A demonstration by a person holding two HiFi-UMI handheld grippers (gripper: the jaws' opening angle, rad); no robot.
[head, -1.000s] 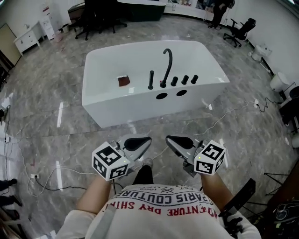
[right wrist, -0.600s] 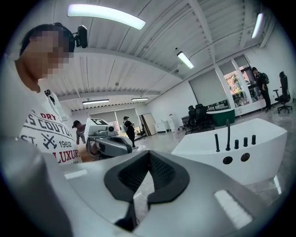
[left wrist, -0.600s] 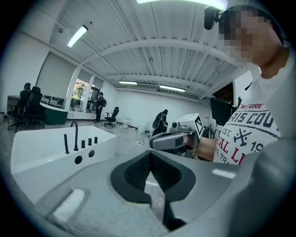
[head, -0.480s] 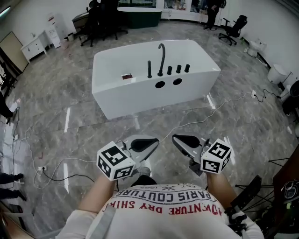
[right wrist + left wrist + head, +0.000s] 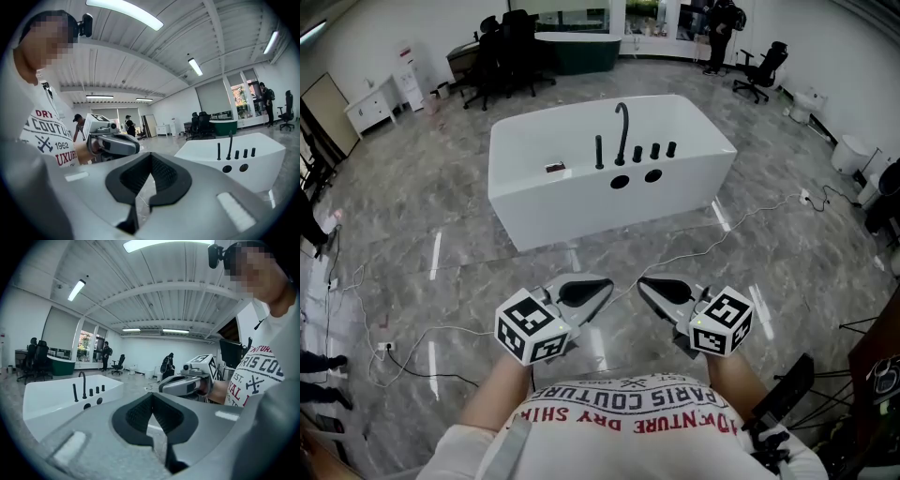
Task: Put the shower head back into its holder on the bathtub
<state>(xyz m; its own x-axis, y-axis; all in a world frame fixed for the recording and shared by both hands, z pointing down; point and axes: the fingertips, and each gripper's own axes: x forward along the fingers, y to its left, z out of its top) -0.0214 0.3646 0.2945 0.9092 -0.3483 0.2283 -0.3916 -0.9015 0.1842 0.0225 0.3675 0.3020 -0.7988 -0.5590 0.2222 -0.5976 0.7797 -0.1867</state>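
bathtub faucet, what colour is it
Black; the faucet shows best in the head view, on the white bathtub.

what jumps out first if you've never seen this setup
A white bathtub stands alone on the grey floor, with a row of black taps along its near edge. Low in the head view, the left gripper and right gripper point at it, both shut and empty.

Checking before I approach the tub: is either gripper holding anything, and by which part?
Nothing is held. The left gripper and the right gripper are both shut and empty.
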